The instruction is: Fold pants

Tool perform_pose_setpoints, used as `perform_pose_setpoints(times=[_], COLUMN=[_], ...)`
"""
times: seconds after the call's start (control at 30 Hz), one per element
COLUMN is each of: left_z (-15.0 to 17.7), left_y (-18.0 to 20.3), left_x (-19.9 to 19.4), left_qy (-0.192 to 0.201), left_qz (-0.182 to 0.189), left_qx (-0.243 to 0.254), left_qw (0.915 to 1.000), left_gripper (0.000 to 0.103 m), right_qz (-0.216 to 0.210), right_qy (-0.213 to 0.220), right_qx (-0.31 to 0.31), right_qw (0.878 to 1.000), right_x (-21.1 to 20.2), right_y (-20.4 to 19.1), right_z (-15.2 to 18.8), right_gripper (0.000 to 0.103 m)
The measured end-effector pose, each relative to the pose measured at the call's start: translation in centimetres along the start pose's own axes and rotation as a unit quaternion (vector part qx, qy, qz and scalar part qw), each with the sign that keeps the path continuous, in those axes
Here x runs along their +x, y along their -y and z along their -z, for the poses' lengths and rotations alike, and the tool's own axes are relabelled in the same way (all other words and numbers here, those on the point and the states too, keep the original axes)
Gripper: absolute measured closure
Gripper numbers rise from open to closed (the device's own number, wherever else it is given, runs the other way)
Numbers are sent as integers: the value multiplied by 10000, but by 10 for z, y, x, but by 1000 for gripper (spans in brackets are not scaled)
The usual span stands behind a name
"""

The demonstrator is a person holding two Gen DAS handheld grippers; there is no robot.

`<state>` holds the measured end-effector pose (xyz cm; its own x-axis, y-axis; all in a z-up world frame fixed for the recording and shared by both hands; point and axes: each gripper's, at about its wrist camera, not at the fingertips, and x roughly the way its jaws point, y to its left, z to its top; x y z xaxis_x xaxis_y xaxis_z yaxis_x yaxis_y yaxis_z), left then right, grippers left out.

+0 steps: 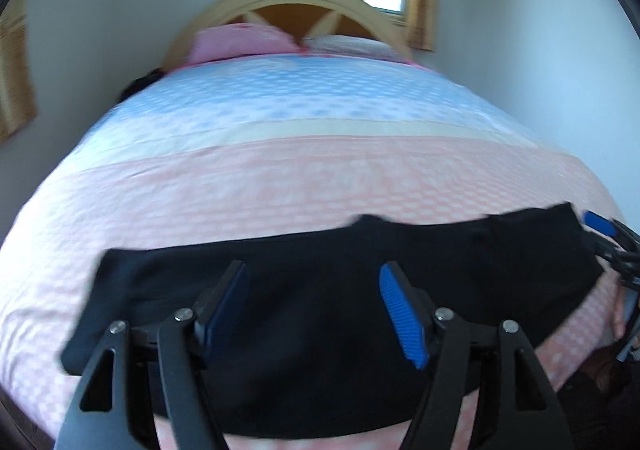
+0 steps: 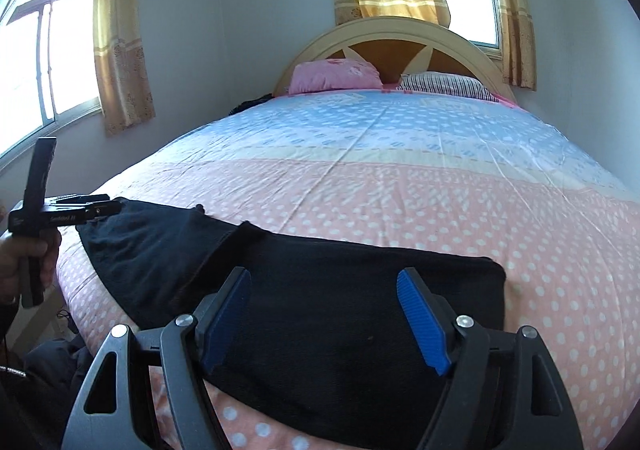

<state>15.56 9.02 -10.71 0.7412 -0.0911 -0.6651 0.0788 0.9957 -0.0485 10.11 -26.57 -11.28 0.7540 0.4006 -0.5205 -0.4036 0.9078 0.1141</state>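
Note:
Black pants (image 1: 320,290) lie flat across the near end of the bed, folded into a long band; they also show in the right wrist view (image 2: 340,298). My left gripper (image 1: 314,270) is open and empty, hovering just above the pants' middle. My right gripper (image 2: 324,274) is open and empty above the pants' right part. In the right wrist view the left gripper (image 2: 102,208) sits at the pants' left end. In the left wrist view the right gripper's blue fingertips (image 1: 598,224) show at the pants' right end.
The bed (image 2: 400,178) has a pink and blue dotted sheet. A pink pillow (image 2: 334,76) and a striped pillow (image 2: 448,86) lie by the wooden headboard (image 2: 400,42). Windows with yellow curtains (image 2: 120,50) stand behind and at left. Dark clothing lies at the far left bed edge.

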Motion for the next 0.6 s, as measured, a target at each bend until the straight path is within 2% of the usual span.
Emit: perform_pose_setpoints(times=[0.1,0.2,0.23,0.3,0.4,0.6], left_z=[8,19,23,33,45,49], left_y=[-52,-96,-107,-126,-139,-147], left_x=[-4,-5,-2,4,17,17], left_qy=[-78,-146,-217,-305,-429,-361], left_qz=[-592,-890,-878,-674,-314,-291], left_qx=[-248,-624,-799,-1223,-1693,-1858], left_qw=[9979,9940,9927,9897,9841,9815], left_gripper=[32,35,37,49,50,46], right_qz=[-17,-33,-30,10,39,37], right_qy=[115,208,207,168,133,99], right_qx=[-122,-111,-94,-47,34,40], right_qw=[9999,9997,9997,9998,9999,9999], right_x=[-5,-9,-8,-6,-5,-5], right_y=[-8,-10,-10,-8,-5,-5], right_z=[-1,-2,-1,0,3,6], right_gripper=[26,26,26,26,26,26])
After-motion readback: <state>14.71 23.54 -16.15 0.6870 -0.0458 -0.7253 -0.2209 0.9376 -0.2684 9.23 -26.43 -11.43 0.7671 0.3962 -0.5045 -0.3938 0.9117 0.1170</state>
